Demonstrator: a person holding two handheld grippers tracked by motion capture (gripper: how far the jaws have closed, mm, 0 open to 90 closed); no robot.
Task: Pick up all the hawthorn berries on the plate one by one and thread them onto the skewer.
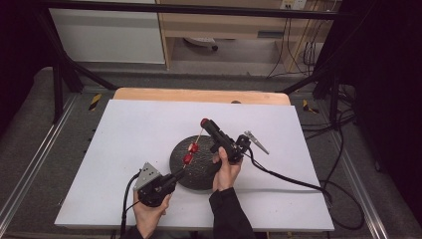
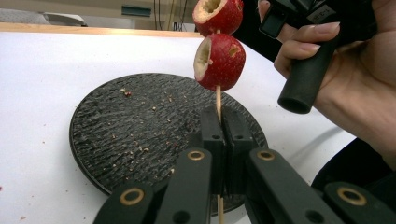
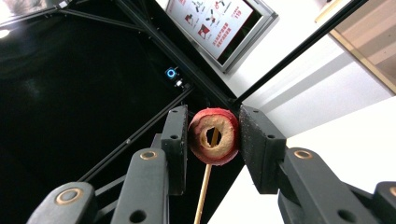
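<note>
The wooden skewer (image 2: pixel 218 100) runs straight up out of the left tool (image 2: pixel 223 122), pinched between the two black jaws, which are closed right down on the thin stick. Just above those jaws sit two cored red fruits: the lower fruit (image 2: pixel 220 61) is threaded on the skewer a little clear of the jaw tips, and the second fruit (image 2: pixel 218 15) sits directly above it, nearly touching.

From the high view, the left tool (image 1: pixel 175 175) is down at the near edge of the dark round plate (image 1: pixel 204 172), and the skewer (image 1: pixel 193 150) slants away from it over the plate toward the right tool (image 1: pixel 204 123), with the two fruits (image 1: pixel 191 152) strung between the tools.

At the far end, the right tool (image 3: pixel 214 135) has its jaws clamped on a third fruit (image 3: pixel 215 135), one pad on each side of the red skin. The cored hole faces the camera and the skewer (image 3: pixel 204 186) passes through it, dropping away below the jaws. So each tool has a grip: left on the stick, right on the fruit at the tip.

The plate lies under the left tool's jaws on the white tabletop (image 1: pixel 134 134), dotted with small crumbs. The person's right hand (image 2: pixel 345 70) wraps the right tool's handle just beside the fruits.
</note>
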